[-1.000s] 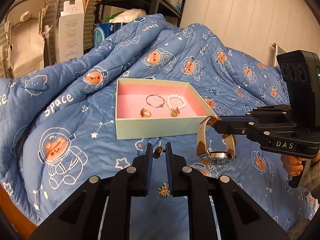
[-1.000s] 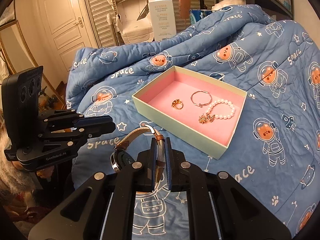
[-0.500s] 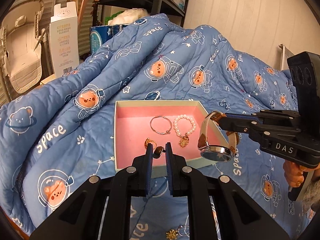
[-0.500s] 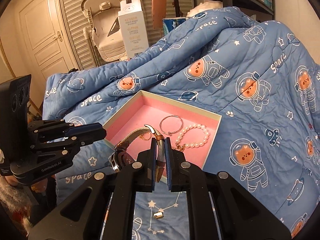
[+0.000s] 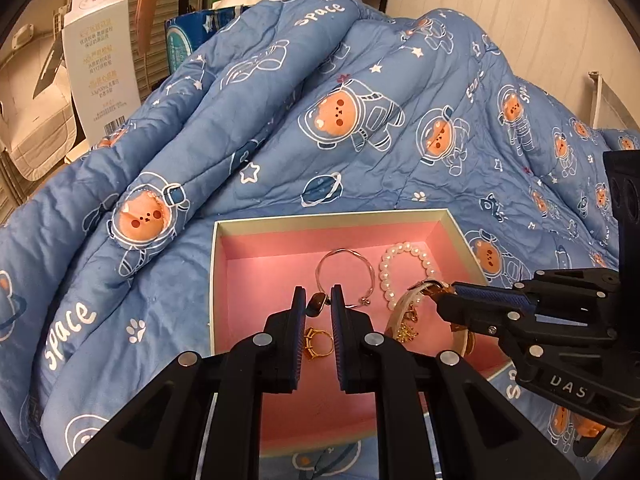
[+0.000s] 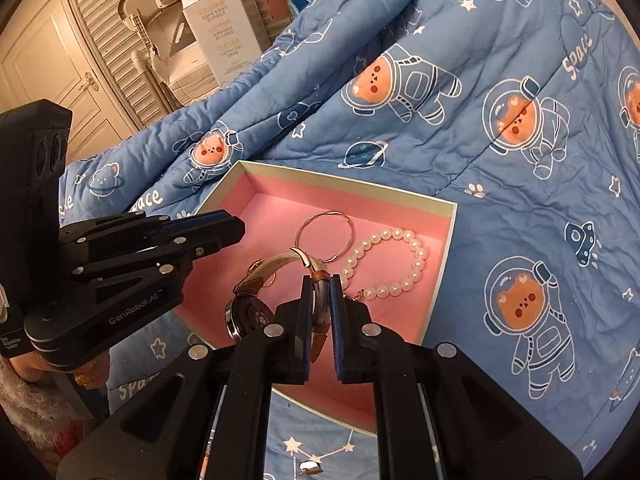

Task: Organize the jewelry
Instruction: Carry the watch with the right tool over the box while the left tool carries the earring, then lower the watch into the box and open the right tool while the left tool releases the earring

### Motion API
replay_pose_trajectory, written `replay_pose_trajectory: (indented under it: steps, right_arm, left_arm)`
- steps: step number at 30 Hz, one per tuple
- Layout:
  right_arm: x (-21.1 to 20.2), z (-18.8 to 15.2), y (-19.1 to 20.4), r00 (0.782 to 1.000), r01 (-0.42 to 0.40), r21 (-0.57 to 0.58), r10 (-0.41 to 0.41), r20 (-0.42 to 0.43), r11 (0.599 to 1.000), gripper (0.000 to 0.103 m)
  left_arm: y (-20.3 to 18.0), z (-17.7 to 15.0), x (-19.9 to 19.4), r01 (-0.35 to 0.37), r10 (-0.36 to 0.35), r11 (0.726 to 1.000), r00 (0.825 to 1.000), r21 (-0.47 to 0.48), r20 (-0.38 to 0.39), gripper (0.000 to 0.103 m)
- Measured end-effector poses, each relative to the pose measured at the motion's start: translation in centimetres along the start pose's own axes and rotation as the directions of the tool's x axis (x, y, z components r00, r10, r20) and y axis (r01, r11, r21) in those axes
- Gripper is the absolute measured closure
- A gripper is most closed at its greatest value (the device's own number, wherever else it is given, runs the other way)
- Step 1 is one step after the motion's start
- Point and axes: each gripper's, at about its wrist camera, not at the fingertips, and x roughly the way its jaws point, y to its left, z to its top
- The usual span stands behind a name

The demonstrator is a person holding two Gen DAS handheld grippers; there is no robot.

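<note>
Both grippers hang over the pink-lined box [image 5: 224,280] on the quilt [image 5: 280,140], presumably to deposit their loads. The left gripper [image 5: 318,306] is clamped narrowly on a small dark ring [image 5: 316,305]. The right gripper [image 6: 322,300] is closed on the strap of a watch [image 6: 248,316], which dangles above the box floor.

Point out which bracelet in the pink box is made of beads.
The pearl bracelet, by the box's right wall. The thin metal bangle beside it is a plain wire loop.
</note>
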Motion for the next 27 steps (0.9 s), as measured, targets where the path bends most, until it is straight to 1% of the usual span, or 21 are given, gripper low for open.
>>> replay_pose_trajectory:
  steps: [3,10,13,17,22,24,26,27]
  right_arm:
    - [0.8,0.1,-0.4,1.0,-0.011,0.021,0.012,-0.027,1.0,0.094]
    - [2.1,-0.1,-0.4,0.998,0.004,0.012,-0.003,-0.068,1.0,0.094]
    - [2.5,-0.1,-0.6,0.997,0.009,0.014,-0.008,-0.075,1.0,0.094]
    - [2.7,-0.1,-0.7,0.997,0.01,0.007,-0.009,-0.081,1.0,0.094]
    - [3.2,0.0,-0.7,0.996,0.024,-0.005,-0.024,-0.088,1.0,0.094]
    - [3.4,0.1,-0.7,0.996,0.025,-0.011,-0.026,-0.088,1.0,0.094]
    - [3.4,0.1,-0.7,0.996,0.027,-0.015,-0.029,-0.085,1.0,0.094]
    - [3.5,0.1,-0.7,0.996,0.029,-0.017,-0.031,-0.085,0.999,0.094]
  left_arm:
    - [-0.1,0.2,1.3,-0.005,0.005,1.0,1.0,-0.001,-0.027,0.091]
    - [-0.4,0.4,3.3,-0.025,0.026,1.0,0.997,0.017,-0.074,0.091]
    - [-0.1,0.5,3.8,-0.03,0.031,0.999,0.996,0.011,-0.088,0.091]
    - [-0.1,0.5,4.3,-0.036,0.039,0.999,0.994,0.03,-0.102,0.091]
    - [0.1,0.3,4.8,-0.042,0.044,0.999,0.993,0.021,-0.113,0.09]
    - [-0.1,0.4,4.9,-0.036,0.039,0.999,0.992,0.023,-0.117,0.086]
    - [-0.5,0.4,4.6,-0.03,0.033,0.999,0.993,0.032,-0.111,0.075]
    - [-0.7,0.5,4.4,-0.026,0.03,0.999,0.994,0.036,-0.101,0.071]
